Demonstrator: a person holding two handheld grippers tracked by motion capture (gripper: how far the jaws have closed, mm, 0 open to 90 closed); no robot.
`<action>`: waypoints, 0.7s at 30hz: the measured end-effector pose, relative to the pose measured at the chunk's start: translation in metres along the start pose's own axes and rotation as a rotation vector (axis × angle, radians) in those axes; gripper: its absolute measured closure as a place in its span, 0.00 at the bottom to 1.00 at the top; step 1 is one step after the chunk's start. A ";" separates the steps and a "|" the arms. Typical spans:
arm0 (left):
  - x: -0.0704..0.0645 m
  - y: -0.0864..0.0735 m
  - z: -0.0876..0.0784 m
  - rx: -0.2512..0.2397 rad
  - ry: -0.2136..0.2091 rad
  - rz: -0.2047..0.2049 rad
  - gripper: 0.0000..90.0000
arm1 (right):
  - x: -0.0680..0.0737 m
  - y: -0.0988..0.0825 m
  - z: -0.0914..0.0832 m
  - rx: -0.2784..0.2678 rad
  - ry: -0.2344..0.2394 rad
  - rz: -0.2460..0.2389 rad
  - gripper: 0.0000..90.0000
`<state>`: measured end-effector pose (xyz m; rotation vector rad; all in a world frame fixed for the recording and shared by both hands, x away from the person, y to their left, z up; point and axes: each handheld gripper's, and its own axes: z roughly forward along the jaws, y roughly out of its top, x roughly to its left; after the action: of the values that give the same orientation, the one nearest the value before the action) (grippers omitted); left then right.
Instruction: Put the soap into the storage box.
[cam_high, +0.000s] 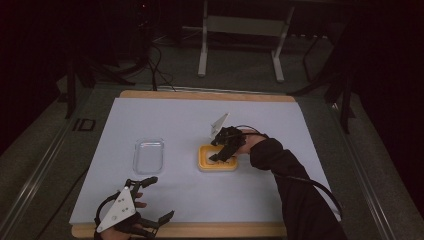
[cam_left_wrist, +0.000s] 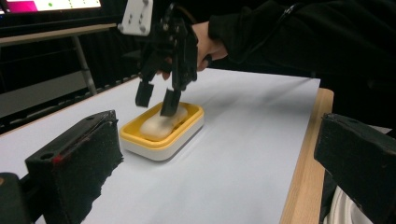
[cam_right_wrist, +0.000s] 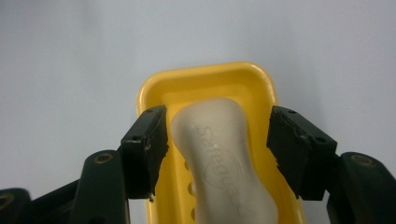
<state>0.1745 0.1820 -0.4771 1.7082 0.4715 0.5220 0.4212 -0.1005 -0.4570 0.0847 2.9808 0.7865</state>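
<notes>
A pale bar of soap (cam_right_wrist: 219, 158) lies in a yellow soap dish (cam_right_wrist: 205, 79) with a white base, right of the table's middle (cam_high: 202, 162). My right gripper (cam_right_wrist: 217, 123) points down into the dish with one jaw on each side of the soap. A narrow gap shows at one pad and a wider gap at the other, so it is open. From the left gripper view the right gripper (cam_left_wrist: 156, 102) hangs just over the soap (cam_left_wrist: 154, 127) and dish (cam_left_wrist: 163, 140). My left gripper (cam_high: 160, 197) rests open near the front left edge, with nothing between its jaws (cam_left_wrist: 219, 158).
A clear plastic lid or tray (cam_high: 148, 156) lies left of the dish on the white sheet (cam_high: 170, 120). The wooden table edge (cam_high: 210, 230) runs along the front. A metal stand (cam_high: 240, 30) is on the floor beyond the table.
</notes>
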 end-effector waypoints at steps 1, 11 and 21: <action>0.000 0.000 0.000 0.000 0.000 0.000 0.01 | 0.001 0.000 -0.003 -0.004 -0.011 0.002 0.42; 0.000 0.000 0.001 0.002 0.000 0.002 0.01 | 0.011 -0.003 -0.028 -0.015 -0.085 0.031 0.35; 0.000 0.000 0.001 0.008 0.004 0.002 0.01 | 0.016 -0.011 -0.039 0.010 -0.216 0.148 0.12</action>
<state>0.1749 0.1811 -0.4775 1.7153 0.4753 0.5258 0.4018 -0.1278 -0.4293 0.3696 2.7980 0.7245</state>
